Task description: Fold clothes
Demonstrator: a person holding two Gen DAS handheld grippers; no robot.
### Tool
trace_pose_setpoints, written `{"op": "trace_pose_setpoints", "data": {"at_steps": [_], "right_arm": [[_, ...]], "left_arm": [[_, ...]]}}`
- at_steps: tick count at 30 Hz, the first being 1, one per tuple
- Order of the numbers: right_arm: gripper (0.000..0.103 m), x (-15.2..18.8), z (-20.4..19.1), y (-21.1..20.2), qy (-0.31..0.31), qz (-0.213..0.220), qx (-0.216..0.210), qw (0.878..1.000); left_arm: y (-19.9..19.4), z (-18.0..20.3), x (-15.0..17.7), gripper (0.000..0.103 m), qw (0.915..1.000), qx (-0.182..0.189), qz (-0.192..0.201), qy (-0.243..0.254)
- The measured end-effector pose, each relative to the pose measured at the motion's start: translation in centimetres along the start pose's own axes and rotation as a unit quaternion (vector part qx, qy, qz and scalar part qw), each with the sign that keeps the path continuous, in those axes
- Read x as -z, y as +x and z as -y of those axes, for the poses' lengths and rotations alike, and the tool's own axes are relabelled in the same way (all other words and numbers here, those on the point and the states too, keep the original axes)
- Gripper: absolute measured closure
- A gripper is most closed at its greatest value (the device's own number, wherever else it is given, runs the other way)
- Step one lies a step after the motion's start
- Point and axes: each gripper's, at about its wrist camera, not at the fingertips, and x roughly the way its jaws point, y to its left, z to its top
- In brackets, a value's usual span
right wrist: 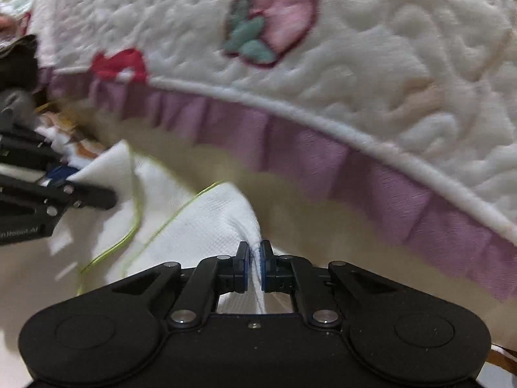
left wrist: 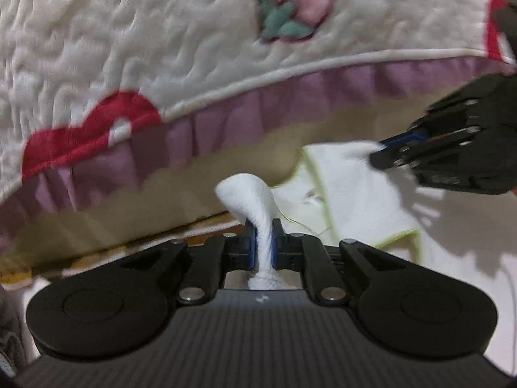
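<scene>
A white textured cloth with a thin lime-green hem lies on a pale surface below a quilt's edge. My left gripper is shut on a bunched corner of it, and a white fold rises above the blue pads. In the right wrist view the same white cloth runs into my right gripper, which is shut on another corner. Each gripper shows in the other's view: the right gripper at the cloth's far corner, the left gripper at the left edge.
A cream quilt with a pink strawberry patch, red patches and a purple ruffle hangs over the back of the scene. Patterned fabric lies at the left behind the cloth.
</scene>
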Motion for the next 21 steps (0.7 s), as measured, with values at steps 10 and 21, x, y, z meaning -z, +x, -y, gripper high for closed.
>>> {"op": "trace_pose_setpoints", "data": {"at_steps": [10, 21], "right_arm": [[0.049, 2.7, 3.6, -7.4, 0.156, 0.005, 0.001, 0.988], [0.049, 22.5, 12.5, -25.6, 0.381, -0.087, -0.001, 0.92]], "left_arm": [[-5.3, -1.2, 3.5, 0.048, 0.9964, -0.039, 0.008, -0.075], [-18.9, -2.9, 16.6, 0.048, 0.9803, 0.01, -0.07, -0.184]]}}
